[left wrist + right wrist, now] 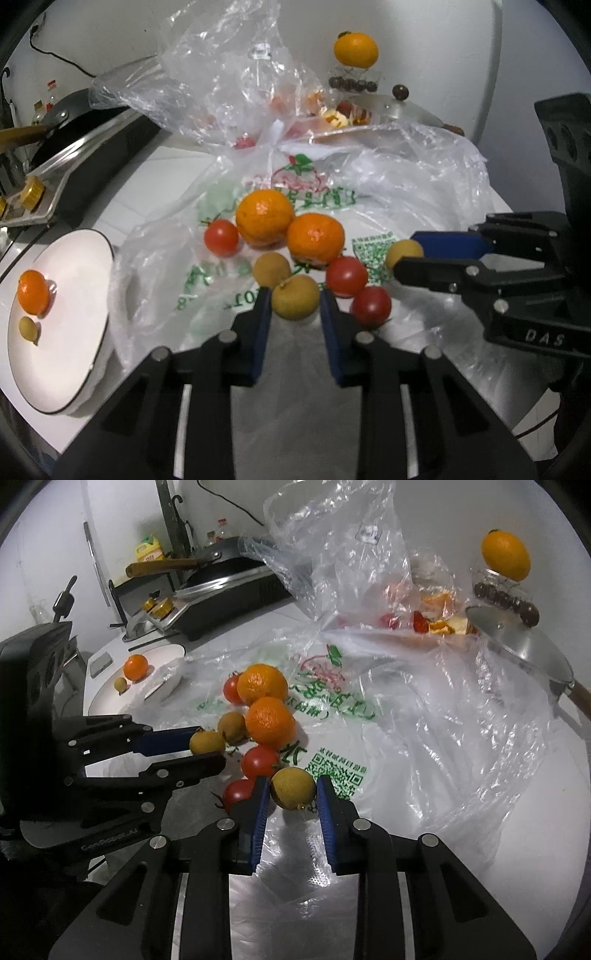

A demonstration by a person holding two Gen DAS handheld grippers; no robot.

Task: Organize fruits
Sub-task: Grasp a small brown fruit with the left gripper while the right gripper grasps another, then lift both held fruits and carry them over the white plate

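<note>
Two grippers are each clamped on a small yellow-brown fruit among the pile on the printed plastic bag. The left gripper grasps one fruit beside a tomato; the right gripper pinches another fruit. On the white plate lie a mandarin and one more small fruit.

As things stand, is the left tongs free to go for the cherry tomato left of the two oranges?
Probably not yet: the left tongs are already shut on a round tan longan, so the red cherry tomato, though unobstructed, would need an emptied grip.
</note>
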